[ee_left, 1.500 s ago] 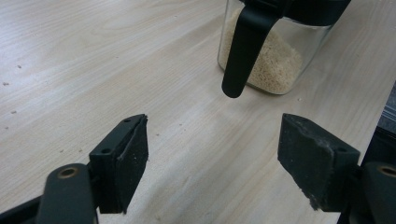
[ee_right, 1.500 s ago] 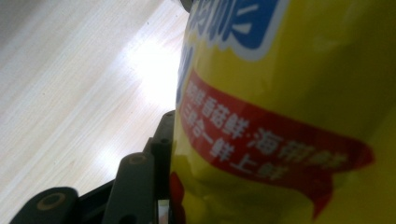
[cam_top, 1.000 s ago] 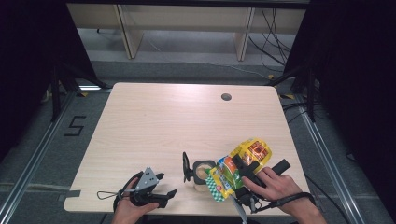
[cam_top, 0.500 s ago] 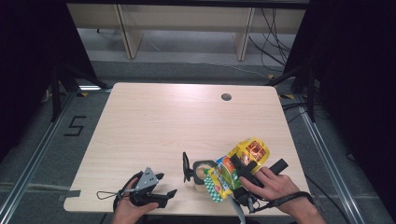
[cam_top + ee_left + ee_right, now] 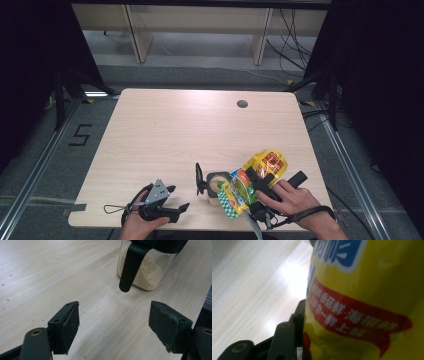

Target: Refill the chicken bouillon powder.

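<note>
The bag [image 5: 367,302] is showing bright yellow with a red ribbon band carrying white letters and a blue patch. The worktop [image 5: 165,130] is showing pale wood grain. The jar [image 5: 147,272] is holding beige grains under a black lid.

The left gripper [image 5: 113,330] sits low over the wooden table [image 5: 37,270] with its two black jaws spread wide apart and nothing between them. Ahead of the jaws and toward the right jaw stands a glass jar [image 5: 146,267] partly filled with pale grains. A black handle [image 5: 131,265] hangs down its near side.
</note>
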Available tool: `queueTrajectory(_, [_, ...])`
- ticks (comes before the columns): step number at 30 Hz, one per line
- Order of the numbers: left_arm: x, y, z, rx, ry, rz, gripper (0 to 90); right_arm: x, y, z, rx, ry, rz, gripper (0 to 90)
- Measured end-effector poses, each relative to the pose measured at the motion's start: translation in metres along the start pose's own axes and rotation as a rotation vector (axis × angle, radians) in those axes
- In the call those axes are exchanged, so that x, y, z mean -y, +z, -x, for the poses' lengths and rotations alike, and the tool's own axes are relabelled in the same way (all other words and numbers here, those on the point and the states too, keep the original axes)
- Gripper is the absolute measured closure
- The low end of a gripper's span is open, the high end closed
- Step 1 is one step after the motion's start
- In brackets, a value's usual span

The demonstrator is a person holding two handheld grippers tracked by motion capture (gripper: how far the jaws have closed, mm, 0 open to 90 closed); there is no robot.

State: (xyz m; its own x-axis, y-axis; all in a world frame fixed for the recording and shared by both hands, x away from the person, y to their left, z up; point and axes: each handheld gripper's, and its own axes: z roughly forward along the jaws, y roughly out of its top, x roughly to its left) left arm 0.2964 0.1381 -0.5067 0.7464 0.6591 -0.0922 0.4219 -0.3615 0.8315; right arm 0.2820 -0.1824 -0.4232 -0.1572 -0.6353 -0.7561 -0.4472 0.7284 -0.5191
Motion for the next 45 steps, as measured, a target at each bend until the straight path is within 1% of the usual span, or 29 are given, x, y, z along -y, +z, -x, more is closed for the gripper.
queueTrajectory(2, [-0.0003,-0.0004,0.0002,0.001,-0.003,-0.003,24.3,0.0006,-0.0001,-0.0008,0.035,0.007,-0.002,56.7])
queueTrajectory(3, [-0.0003,-0.001,-0.0004,-0.004,0.004,-0.012,24.3,0.0001,-0.0008,-0.0022,0.031,0.032,-0.011,56.7])
queueTrajectory(7, [0.0,0.0,0.0003,-0.001,-0.004,0.003,24.3,0.0014,-0.0006,-0.0021,0.027,0.029,-0.01,56.7])
queueTrajectory(9, [0.0002,0.0004,0.0004,0.0,-0.006,0.003,24.3,0.0032,0.0,-0.0015,0.03,0.011,-0.011,56.7])
queueTrajectory(11, [0.0,0.0001,0.0001,0.002,-0.004,-0.004,24.3,0.0024,-0.0001,-0.0008,0.0,-0.004,-0.011,56.7])
queueTrajectory(13, [-0.0001,0.0001,0.0001,0.001,-0.005,-0.004,24.3,0.0008,-0.0016,-0.0027,-0.006,0.027,-0.009,56.7])
queueTrajectory(15, [-0.0002,-0.0009,-0.0007,0.0,0.009,-0.016,24.3,0.0008,-0.0015,-0.0024,0.0,0.027,-0.016,56.7])
queueTrajectory(16, [-0.0004,-0.0014,-0.0003,-0.003,0.011,-0.019,24.3,0.0012,-0.0009,-0.0038,0.027,0.026,-0.016,56.7])
queueTrajectory(18, [-0.0005,-0.0016,-0.0005,-0.003,0.014,-0.018,24.3,0.0011,0.0,-0.003,-0.001,0.027,-0.017,56.7])
queueTrajectory(19, [0.0001,0.0003,0.0004,0.0,-0.007,0.004,24.3,0.0011,0.0008,-0.0021,-0.005,-0.001,-0.008,56.7])
queueTrajectory(20, [0.0004,0.0007,0.0002,0.001,-0.007,0.008,24.3,0.0014,0.0025,-0.0044,0.024,0.011,0.017,56.7])
queueTrajectory(22, [0.0005,0.0008,0.0002,0.003,-0.012,0.003,24.3,0.0016,0.003,-0.0046,0.033,0.018,0.029,56.7])
queueTrajectory(23, [0.0,0.0001,0.0001,0.001,-0.003,-0.006,24.3,-0.0002,0.0004,-0.004,0.022,0.021,-0.009,56.7])
queueTrajectory(24, [-0.0003,-0.0009,-0.0012,0.0,0.018,-0.021,24.3,-0.0006,0.0009,-0.002,-0.001,0.0,-0.006,56.8])
queueTrajectory(25, [-0.0004,-0.0013,-0.002,-0.009,0.026,-0.032,24.3,-0.0019,0.0005,-0.0036,-0.011,0.025,-0.01,56.8])
queueTrajectory(27, [-0.0003,-0.0012,-0.0016,-0.005,0.018,-0.025,24.3,-0.0021,0.001,-0.0017,-0.007,-0.006,0.006,56.9])
queueTrajectory(28, [0.0,0.0001,0.0002,0.002,-0.005,-0.003,24.3,-0.0017,0.0006,-0.0024,0.027,0.0,0.004,56.9])
queueTrajectory(29, [0.0005,0.0007,0.0002,0.003,-0.012,0.004,24.3,-0.0017,-0.0001,-0.0031,0.029,0.026,-0.005,56.9])
queueTrajectory(32, [-0.0003,-0.0008,-0.0009,0.001,0.013,-0.017,24.3,-0.002,0.0,-0.0013,-0.012,0.021,-0.011,56.9])
queueTrajectory(33, [-0.0003,-0.001,-0.0014,-0.003,0.018,-0.023,24.3,-0.0018,0.0009,-0.0003,-0.015,-0.015,0.001,56.9])
queueTrajectory(35, [-0.0003,-0.001,-0.0014,-0.004,0.019,-0.025,24.3,-0.0016,0.001,-0.0009,-0.018,-0.01,0.003,56.9])
queueTrajectory(36, [-0.0002,-0.001,-0.0016,-0.005,0.019,-0.027,24.3,-0.002,0.0003,-0.0028,-0.002,0.026,-0.007,56.9])
queueTrajectory(37, [0.0,0.0,0.0003,0.0,-0.005,-0.007,24.3,-0.0014,0.0007,-0.0029,0.006,0.03,-0.004,56.9])
queueTrajectory(39, [0.0,-0.0004,0.0002,-0.003,-0.005,-0.014,24.3,-0.0015,0.0015,-0.0012,-0.009,-0.005,-0.005,56.9])
queueTrajectory(40, [-0.0001,-0.0001,0.0005,-0.002,-0.008,-0.008,24.3,-0.0026,0.0011,-0.0031,-0.014,0.019,-0.009,57.0])
queueTrajectory(42, [-0.0006,-0.001,-0.0019,0.0,0.031,-0.02,24.3,-0.002,0.0007,-0.0032,-0.011,0.022,-0.004,57.0])
queueTrajectory(43, [-0.0006,-0.001,-0.0018,0.0,0.031,-0.02,24.3,-0.0018,0.0004,-0.0033,-0.004,0.029,-0.009,57.0])
queueTrajectory(44, [-0.0005,-0.0002,-0.0007,0.001,0.015,-0.008,24.3,-0.0004,0.0012,-0.0011,-0.001,0.004,0.0,57.0])
queueTrajectory(45, [-0.0005,-0.0004,-0.0008,-0.001,0.017,-0.01,24.3,-0.001,0.0006,-0.0023,-0.009,0.026,-0.011,57.0])
